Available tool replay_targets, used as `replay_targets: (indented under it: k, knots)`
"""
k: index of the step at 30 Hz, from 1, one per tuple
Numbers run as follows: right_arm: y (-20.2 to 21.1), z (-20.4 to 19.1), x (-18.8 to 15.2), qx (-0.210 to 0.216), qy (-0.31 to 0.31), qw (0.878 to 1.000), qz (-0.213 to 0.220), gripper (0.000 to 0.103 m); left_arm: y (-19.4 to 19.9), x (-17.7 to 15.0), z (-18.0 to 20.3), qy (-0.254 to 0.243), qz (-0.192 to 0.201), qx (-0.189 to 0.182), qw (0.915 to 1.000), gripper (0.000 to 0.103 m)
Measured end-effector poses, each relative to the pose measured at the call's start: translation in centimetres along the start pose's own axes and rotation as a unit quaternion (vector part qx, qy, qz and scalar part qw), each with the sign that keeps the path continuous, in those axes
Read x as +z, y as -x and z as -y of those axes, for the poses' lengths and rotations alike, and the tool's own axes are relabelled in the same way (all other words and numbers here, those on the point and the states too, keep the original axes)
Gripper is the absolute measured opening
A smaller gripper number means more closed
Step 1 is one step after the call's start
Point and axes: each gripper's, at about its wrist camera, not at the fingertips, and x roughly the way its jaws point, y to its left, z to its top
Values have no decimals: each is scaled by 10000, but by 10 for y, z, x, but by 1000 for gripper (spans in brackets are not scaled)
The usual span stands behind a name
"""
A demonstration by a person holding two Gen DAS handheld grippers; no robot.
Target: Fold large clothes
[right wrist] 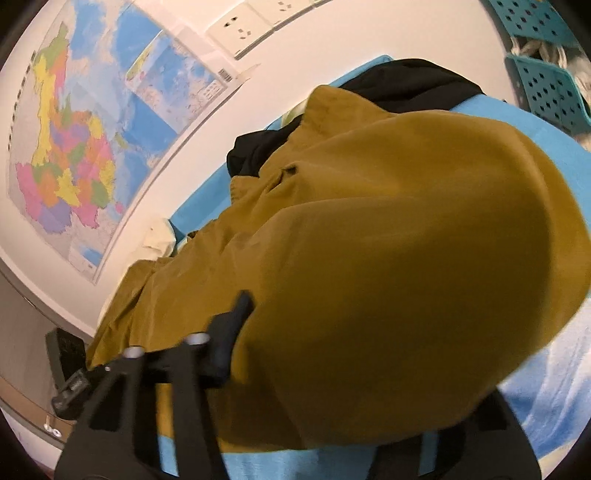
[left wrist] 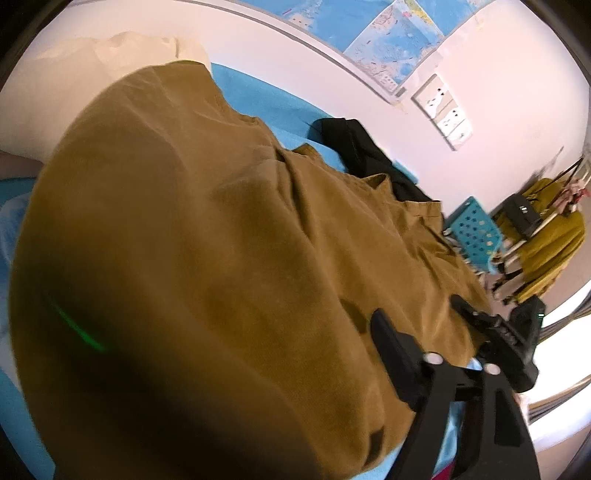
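A large mustard-brown garment [left wrist: 207, 236] lies over a blue surface [left wrist: 266, 99] and fills most of both views; it also shows in the right wrist view [right wrist: 399, 251]. In the left wrist view one finger [left wrist: 388, 339] shows at the lower right, and cloth drapes close over the lens on the left. The right gripper also shows there [left wrist: 491, 325], at the garment's edge. In the right wrist view one finger [right wrist: 229, 339] presses against the cloth at the lower left; the other finger is hidden under the fabric. Both grippers seem to pinch the garment's near edge.
A black garment [left wrist: 362, 151] lies at the far end of the blue surface, also in the right wrist view [right wrist: 406, 81]. Teal perforated bins [left wrist: 472, 229] stand to the right. A map [right wrist: 74, 140] and wall sockets [right wrist: 243, 29] are on the wall. A cream cloth [left wrist: 140, 44] lies at the far left.
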Motion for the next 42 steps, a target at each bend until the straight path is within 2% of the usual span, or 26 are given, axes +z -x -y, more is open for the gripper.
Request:
replay_targets:
  k: [1,2,4,6,7,8,11,13,14,15,16,18,19,20,23,25,30,33,37,42]
  knots:
    - [3,0,0,53,-14,10000,0,28,1,1,-1,-28,-3,103,9999,51]
    - [7,-5,1,132,38,9999,40,23,3,2,-2,-25,-47,49,10000,44]
    - [20,-18,3,349,258,9989,189,22,14,4,-5,3,-48,-121,9999,35]
    - [25,-21,5,552,259,9980,148,25,26,6,-5,-61,33,-248,9997,34]
    - [22,-21,5,552,265,9981,43,32,28,8,-6,-102,24,-256,9996,36]
    - [16,-17,5,382,226,9989,-137,39,27,9,-9,-121,-40,-259,9996,41]
    - [-5,-3,0,326,-61,9985,-441,52,13,13,-25,178,-302,-318,9989,56]
    - [-8,-3,0,349,-61,9987,-367,53,7,12,-29,215,-281,-316,9989,59]
    - [-8,-5,1,358,-64,9987,-347,57,6,12,-27,168,-260,-324,9990,64]
    - [-10,-8,1,403,-36,9987,-323,59,5,12,-24,88,-252,-326,9991,65]
    - [-12,-9,1,409,-2,9987,-301,58,6,12,-22,73,-247,-270,9993,63]
    - [-12,-9,3,333,30,9990,-297,41,4,15,-20,-7,-285,-85,9996,53]
    - [-8,-9,6,418,50,9988,-269,29,4,16,-19,-25,-311,-67,9995,47]
    - [-5,-10,6,478,117,9985,-255,21,8,17,-17,-67,-297,-65,9995,41]
    - [13,-32,15,651,445,9969,-76,17,20,24,-4,-408,-152,74,9990,32]
    - [28,-56,24,760,733,9943,115,17,33,32,5,-639,-35,91,9979,30]
    - [57,-105,45,1039,1288,9852,443,16,67,65,12,-747,139,-156,9970,29]
    - [66,-132,54,1190,1561,9790,545,16,90,79,17,-883,386,-113,9953,29]
    - [70,-166,67,1429,1838,9700,693,15,126,97,22,-1047,771,-46,9915,29]
    - [51,-207,82,1786,2065,9589,774,15,171,120,12,-1161,1244,255,9851,29]
